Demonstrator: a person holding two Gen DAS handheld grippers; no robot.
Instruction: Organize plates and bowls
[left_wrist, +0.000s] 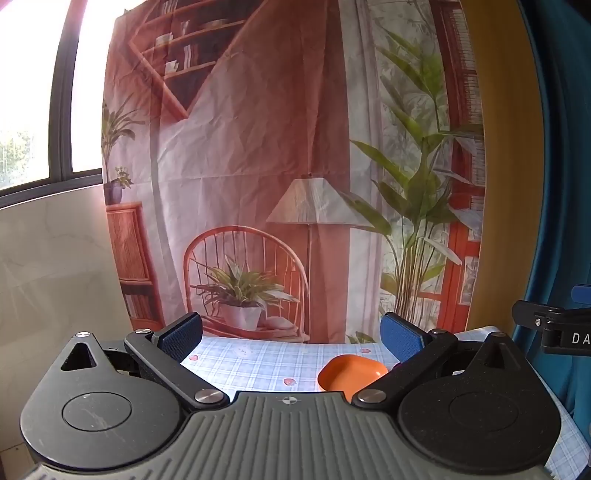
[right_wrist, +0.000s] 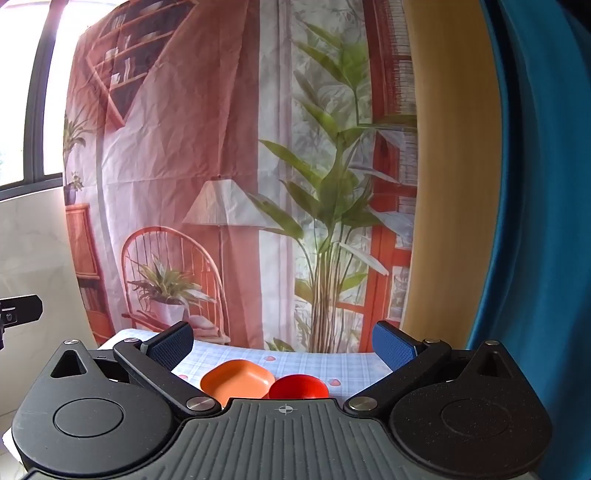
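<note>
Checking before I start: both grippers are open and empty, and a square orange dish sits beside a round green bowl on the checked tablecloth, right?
Not quite: the round bowl is red, not green, as the right wrist view shows. It sits beside the square orange dish on the checked tablecloth, and both the left gripper and right gripper are open and empty.

The only readable text is the white letters "D A" on a black clamp-like part at the right edge of the left wrist view, right of the orange dish; the word is cut off by the frame edge. Nothing readable appears in the right wrist view.
</note>
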